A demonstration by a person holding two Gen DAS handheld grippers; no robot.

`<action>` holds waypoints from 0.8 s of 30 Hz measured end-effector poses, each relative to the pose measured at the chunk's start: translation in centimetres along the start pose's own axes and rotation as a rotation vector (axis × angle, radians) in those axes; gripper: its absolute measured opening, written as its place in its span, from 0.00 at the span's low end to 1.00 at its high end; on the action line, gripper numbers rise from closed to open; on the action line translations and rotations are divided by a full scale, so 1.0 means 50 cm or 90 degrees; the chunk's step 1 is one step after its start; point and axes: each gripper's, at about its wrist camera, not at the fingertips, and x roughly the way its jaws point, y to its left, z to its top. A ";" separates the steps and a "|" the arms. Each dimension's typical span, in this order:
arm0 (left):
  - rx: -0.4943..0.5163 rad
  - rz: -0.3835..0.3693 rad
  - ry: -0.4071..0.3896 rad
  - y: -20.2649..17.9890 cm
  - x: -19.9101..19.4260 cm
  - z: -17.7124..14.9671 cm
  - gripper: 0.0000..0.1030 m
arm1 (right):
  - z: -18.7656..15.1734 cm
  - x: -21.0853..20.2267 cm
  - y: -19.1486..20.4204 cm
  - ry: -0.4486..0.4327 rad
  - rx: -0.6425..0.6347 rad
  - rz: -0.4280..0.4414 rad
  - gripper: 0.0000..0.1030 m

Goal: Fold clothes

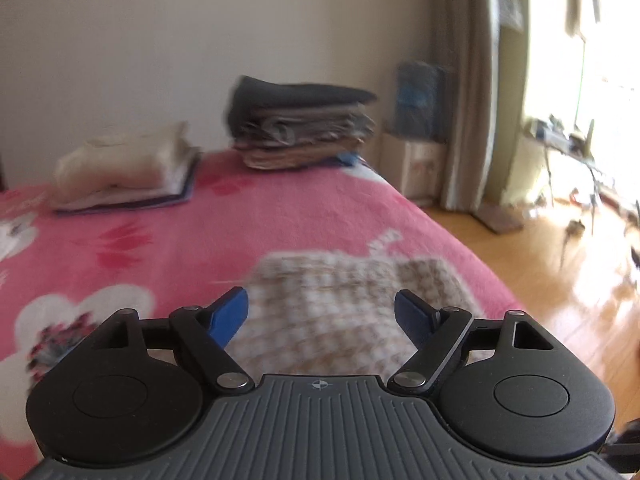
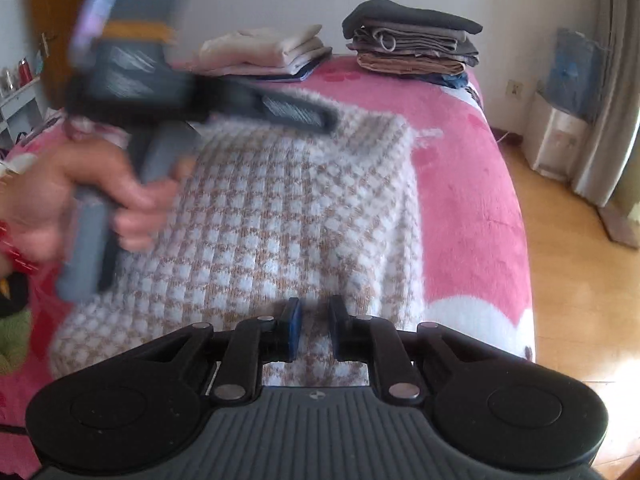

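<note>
A beige-and-white checked knit garment (image 2: 280, 216) lies folded on the pink flowered blanket (image 2: 472, 184); it also shows in the left wrist view (image 1: 340, 312). My left gripper (image 1: 320, 314) is open, above the garment's near part, holding nothing; the view is blurred. In the right wrist view the left gripper's body (image 2: 132, 76) shows, held in a hand above the garment's far left. My right gripper (image 2: 314, 330) stands over the garment's near edge with the jaws a narrow gap apart and nothing between them.
Two stacks of folded clothes sit at the far end of the bed: a pale one (image 2: 264, 50) and a dark one (image 2: 416, 40). The bed's right edge drops to a wooden floor (image 2: 580, 280). A white unit (image 2: 556, 140) and a curtain (image 2: 612, 112) stand by the wall.
</note>
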 end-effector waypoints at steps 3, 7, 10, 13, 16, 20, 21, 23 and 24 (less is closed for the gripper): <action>-0.024 0.004 0.043 0.025 -0.050 -0.020 0.85 | -0.011 -0.003 -0.005 -0.004 0.016 0.007 0.14; -0.045 0.021 0.087 0.052 -0.096 -0.061 0.94 | -0.019 -0.003 -0.017 -0.016 0.049 0.024 0.14; -0.061 0.004 0.121 0.055 -0.110 -0.082 0.98 | -0.025 -0.009 -0.021 -0.016 0.066 0.036 0.14; -0.069 -0.026 0.154 0.051 -0.108 -0.097 1.00 | -0.024 -0.008 -0.019 -0.011 0.068 0.035 0.14; -0.077 -0.011 0.167 0.050 -0.101 -0.103 1.00 | -0.025 -0.009 -0.015 -0.011 0.064 0.030 0.15; -0.092 0.009 0.194 0.058 -0.095 -0.106 1.00 | -0.026 -0.009 -0.011 -0.012 0.059 0.026 0.15; -0.094 0.014 0.195 0.059 -0.097 -0.106 1.00 | -0.026 -0.009 -0.011 -0.012 0.059 0.026 0.15; -0.091 0.024 0.191 0.061 -0.105 -0.107 1.00 | -0.026 -0.008 -0.011 -0.012 0.059 0.026 0.15; -0.087 0.029 0.188 0.061 -0.108 -0.107 1.00 | -0.026 -0.008 -0.011 -0.012 0.059 0.026 0.15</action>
